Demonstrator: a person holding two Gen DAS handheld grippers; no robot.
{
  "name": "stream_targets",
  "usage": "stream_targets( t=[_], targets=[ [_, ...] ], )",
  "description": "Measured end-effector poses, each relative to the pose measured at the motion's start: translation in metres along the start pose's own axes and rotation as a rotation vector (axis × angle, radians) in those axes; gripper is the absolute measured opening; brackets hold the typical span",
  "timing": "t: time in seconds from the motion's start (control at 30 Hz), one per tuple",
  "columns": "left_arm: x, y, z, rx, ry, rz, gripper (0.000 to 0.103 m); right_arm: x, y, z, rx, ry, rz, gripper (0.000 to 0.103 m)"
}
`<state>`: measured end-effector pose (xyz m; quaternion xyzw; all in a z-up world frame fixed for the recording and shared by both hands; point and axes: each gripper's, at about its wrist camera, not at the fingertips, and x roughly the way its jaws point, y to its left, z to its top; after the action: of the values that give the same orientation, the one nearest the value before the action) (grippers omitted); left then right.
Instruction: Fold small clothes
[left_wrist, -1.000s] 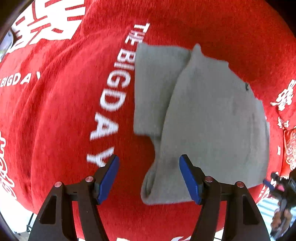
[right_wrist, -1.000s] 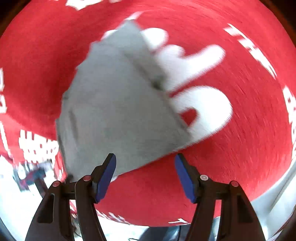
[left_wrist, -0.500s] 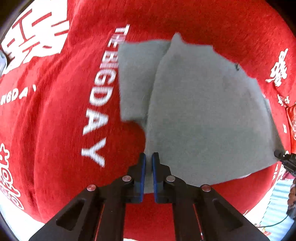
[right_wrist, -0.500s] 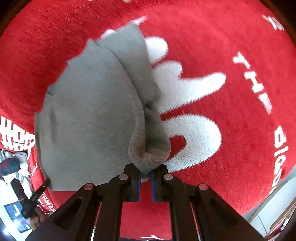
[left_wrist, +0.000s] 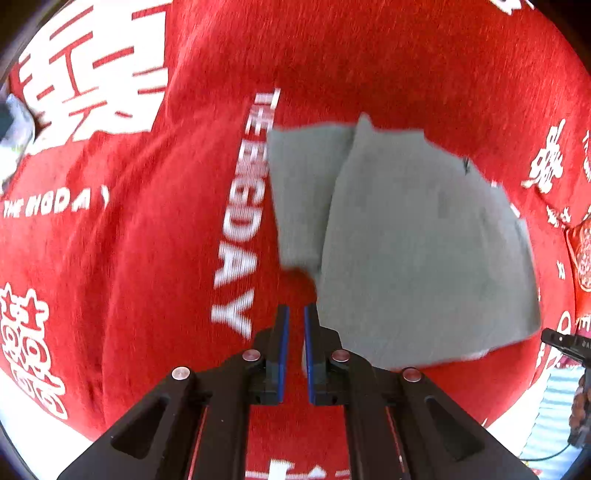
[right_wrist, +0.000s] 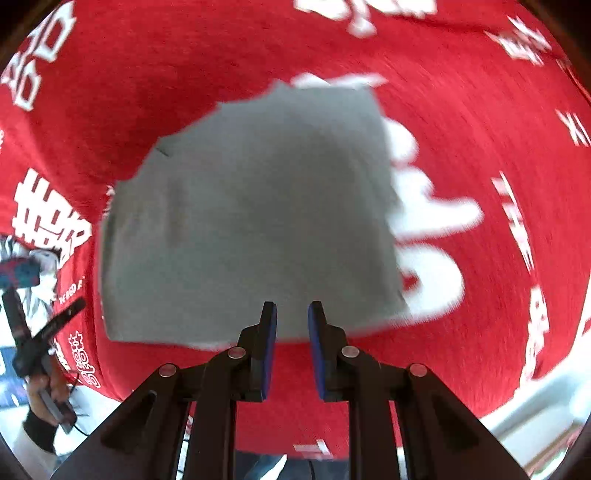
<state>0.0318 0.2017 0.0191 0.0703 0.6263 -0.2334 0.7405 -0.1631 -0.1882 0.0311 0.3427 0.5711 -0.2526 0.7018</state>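
A small grey garment (left_wrist: 417, 243) lies on a red cloth with white print (left_wrist: 147, 258). One sleeve (left_wrist: 299, 192) sticks out to its left in the left wrist view. My left gripper (left_wrist: 295, 314) is shut at the garment's near left corner, and a sliver of grey shows between its pads. In the right wrist view the garment (right_wrist: 251, 206) looks like a flat block with no sleeve showing on its right side. My right gripper (right_wrist: 291, 310) hangs over the near edge. Its jaws are opening, and nothing is between the pads.
The red cloth (right_wrist: 461, 110) covers the whole surface and ends near the bottom of both views. The right-hand tool (left_wrist: 561, 339) shows at the right edge of the left view. The left-hand tool (right_wrist: 33, 332) and a person's hand (right_wrist: 44, 395) show at the left of the right view.
Both grippers closed on the garment's near edge. The right one then let go of the bunched sleeve and its jaws parted. The left one stayed shut and rose.
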Motion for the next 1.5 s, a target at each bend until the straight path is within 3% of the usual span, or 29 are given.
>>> stream_targets(
  t=[0.2, 0.3, 0.4, 0.43, 0.53, 0.73, 0.93, 1.17, 1.2, 1.23, 1.27, 1.3, 1.5],
  targets=[
    [0.032, -0.031, 0.059, 0.026, -0.049, -0.019, 0.009, 0.024, 0.014, 0.045, -0.035, -0.037, 0.002, 0.021],
    [0.058, -0.040, 0.073, 0.015, -0.033, -0.019, 0.009, 0.036, 0.018, 0.050, -0.040, -0.035, -0.021, 0.021],
    [0.081, -0.041, 0.077, 0.000, 0.014, 0.035, 0.009, 0.055, 0.002, 0.053, -0.019, 0.013, -0.064, 0.021],
    [0.085, -0.039, 0.076, -0.009, 0.018, 0.047, 0.009, 0.057, -0.006, 0.051, 0.005, 0.018, -0.057, 0.016],
    [0.084, -0.029, 0.076, -0.054, 0.019, 0.008, 0.009, 0.050, -0.022, 0.048, 0.079, 0.001, -0.018, 0.015],
    [0.069, -0.028, 0.070, -0.030, 0.036, 0.043, 0.009, 0.032, -0.027, 0.035, 0.124, 0.004, 0.007, 0.018],
    [0.055, -0.031, 0.060, -0.017, 0.028, 0.054, 0.009, 0.031, 0.004, 0.023, 0.085, 0.037, 0.069, 0.018],
    [0.038, -0.016, 0.040, -0.053, 0.006, 0.069, 0.009, 0.064, 0.090, 0.032, -0.040, 0.086, 0.211, 0.018],
    [0.038, -0.013, 0.038, -0.058, 0.006, 0.077, 0.017, 0.069, 0.104, 0.036, -0.056, 0.089, 0.228, 0.018],
    [0.038, -0.010, 0.037, -0.063, 0.010, 0.083, 0.066, 0.077, 0.123, 0.043, -0.077, 0.091, 0.252, 0.018],
    [0.038, -0.007, 0.035, -0.070, 0.016, 0.092, 0.094, 0.083, 0.137, 0.046, -0.095, 0.091, 0.269, 0.018],
    [0.034, -0.003, 0.033, -0.088, -0.007, 0.131, 0.101, 0.088, 0.150, 0.050, -0.111, 0.091, 0.283, 0.018],
    [0.031, 0.017, 0.030, -0.120, -0.020, 0.168, 0.102, 0.128, 0.227, 0.079, -0.179, 0.066, 0.321, 0.018]
  ],
)
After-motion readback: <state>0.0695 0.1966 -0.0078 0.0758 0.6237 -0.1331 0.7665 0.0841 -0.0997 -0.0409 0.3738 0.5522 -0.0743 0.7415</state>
